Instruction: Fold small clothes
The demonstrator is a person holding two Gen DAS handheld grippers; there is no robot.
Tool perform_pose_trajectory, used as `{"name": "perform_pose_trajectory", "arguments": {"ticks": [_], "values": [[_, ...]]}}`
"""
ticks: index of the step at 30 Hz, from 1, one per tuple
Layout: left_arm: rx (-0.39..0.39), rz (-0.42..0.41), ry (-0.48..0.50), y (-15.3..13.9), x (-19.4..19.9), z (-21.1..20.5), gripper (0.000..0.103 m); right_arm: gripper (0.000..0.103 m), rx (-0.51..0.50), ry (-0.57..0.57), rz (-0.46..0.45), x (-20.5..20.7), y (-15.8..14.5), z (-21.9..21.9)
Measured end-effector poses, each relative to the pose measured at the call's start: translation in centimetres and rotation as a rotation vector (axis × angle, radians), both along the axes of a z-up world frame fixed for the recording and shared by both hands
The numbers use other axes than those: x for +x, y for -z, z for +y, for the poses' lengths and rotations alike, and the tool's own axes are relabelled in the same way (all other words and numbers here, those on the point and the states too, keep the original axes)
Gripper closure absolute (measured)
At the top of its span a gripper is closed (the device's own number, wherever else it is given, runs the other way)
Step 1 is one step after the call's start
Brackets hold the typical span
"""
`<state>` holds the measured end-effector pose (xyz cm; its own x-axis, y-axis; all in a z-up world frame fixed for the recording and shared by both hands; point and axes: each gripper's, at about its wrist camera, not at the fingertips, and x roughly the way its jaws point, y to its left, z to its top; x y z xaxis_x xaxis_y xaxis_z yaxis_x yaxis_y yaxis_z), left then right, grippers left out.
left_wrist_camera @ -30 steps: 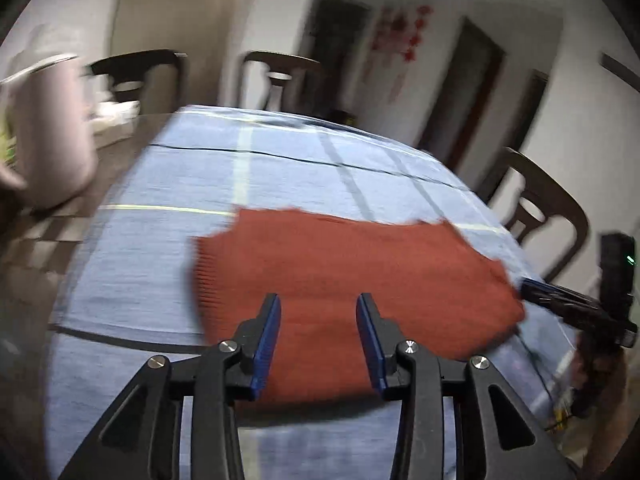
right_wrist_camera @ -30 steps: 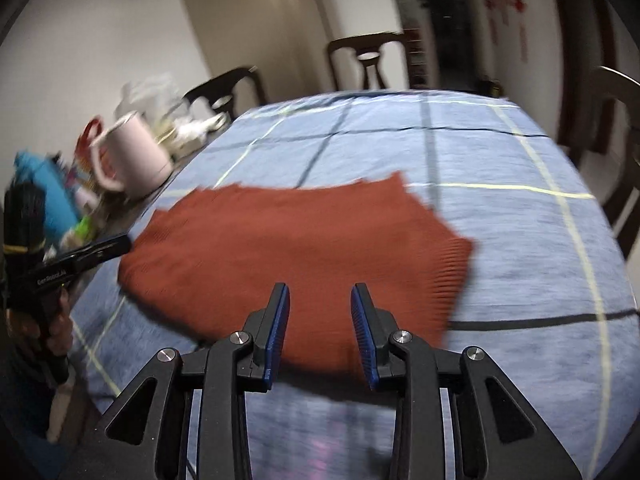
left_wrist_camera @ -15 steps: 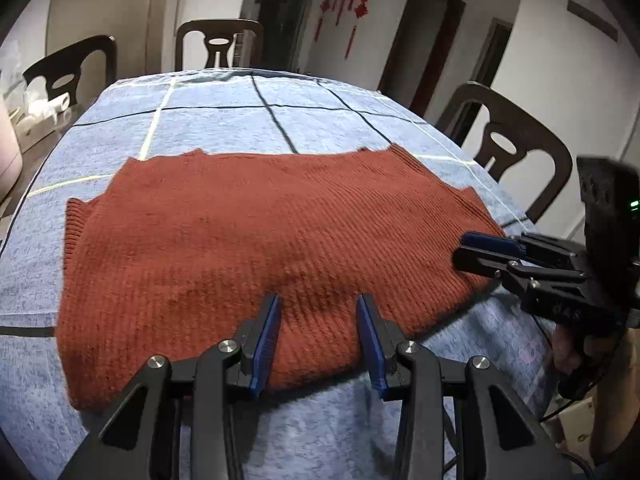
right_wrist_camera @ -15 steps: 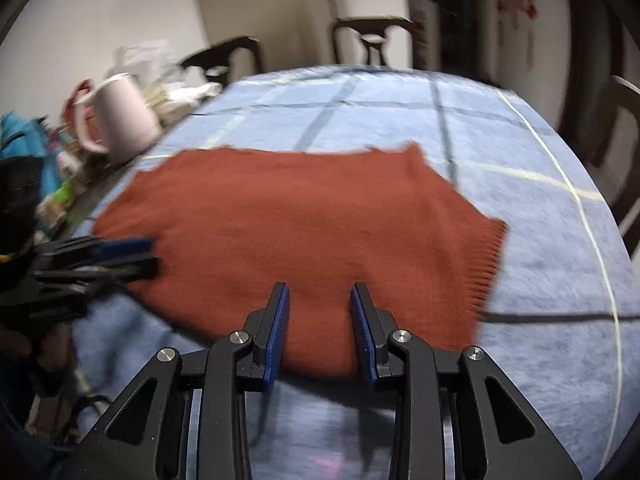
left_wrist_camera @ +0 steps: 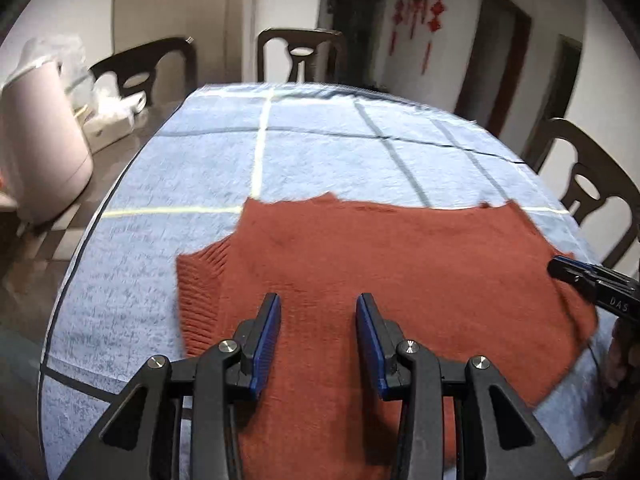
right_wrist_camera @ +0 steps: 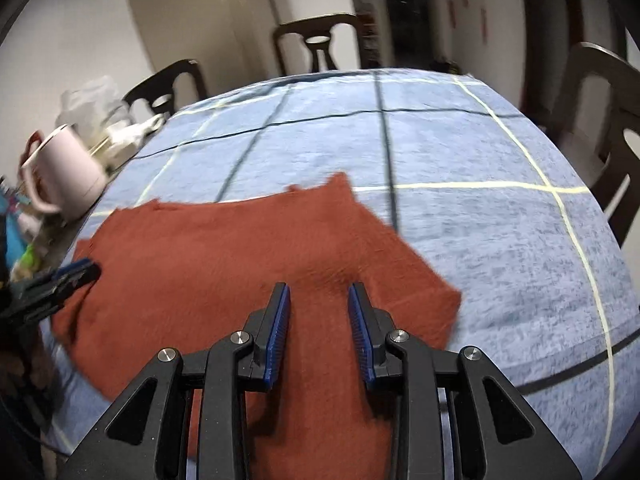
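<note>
Over the bench's near edge, each hand-held gripper, left (left_wrist_camera: 318, 332) and right (right_wrist_camera: 318, 322), hovers part-open above the rust sweater (left_wrist_camera: 400, 264), gripping nothing.

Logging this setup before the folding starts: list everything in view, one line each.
sweater: one, rust red, spread flat on the table's near side
tablecloth: one, blue with dark and pale grid lines, covering the table
kettle: one, pale pink, on the bare table edge left of the cloth
plastic bags: a heap, white, behind the kettle
chairs: at least three, dark wood, around the table
hanging ornaments: several, red, on the far wall
left claw: black with blue pads, open above the sweater
right claw: black with blue pads, open above the sweater, nothing gripped
</note>
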<state>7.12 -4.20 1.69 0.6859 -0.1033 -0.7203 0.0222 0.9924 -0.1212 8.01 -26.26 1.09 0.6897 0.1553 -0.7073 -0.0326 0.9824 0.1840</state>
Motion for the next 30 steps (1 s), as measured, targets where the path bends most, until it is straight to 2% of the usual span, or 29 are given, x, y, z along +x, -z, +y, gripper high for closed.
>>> {"name": "perform_pose_trajectory", "arguments": {"ticks": [2, 6, 9, 20, 25, 30], "values": [[-0.005, -0.021, 0.002, 0.2, -0.3, 0.1, 0.061, 0.077, 0.018, 0.013, 0.004, 0.2, 0.2, -0.5], [0.006, -0.018, -0.003, 0.3, -0.3, -0.2, 0.061, 0.077, -0.023, 0.015, 0.001, 0.1, 0.1, 0.0], [0.006, -0.018, -0.003, 0.3, -0.3, -0.2, 0.061, 0.077, -0.010, 0.013, 0.002, 0.1, 0.1, -0.3], [0.026, -0.021, -0.002, -0.3, -0.6, -0.6, 0.061, 0.071, -0.076, -0.017, 0.001, -0.4, -0.9, 1.2], [0.027, -0.041, -0.006, -1.0, -1.5, -0.6, 0.061, 0.071, -0.090, -0.094, -0.041, -1.5, -2.1, 3.8], [0.048, -0.060, -0.032, -1.5, -2.3, -0.2, 0.061, 0.071, -0.084, -0.205, -0.039, -1.4, -1.9, 7.0]]}}
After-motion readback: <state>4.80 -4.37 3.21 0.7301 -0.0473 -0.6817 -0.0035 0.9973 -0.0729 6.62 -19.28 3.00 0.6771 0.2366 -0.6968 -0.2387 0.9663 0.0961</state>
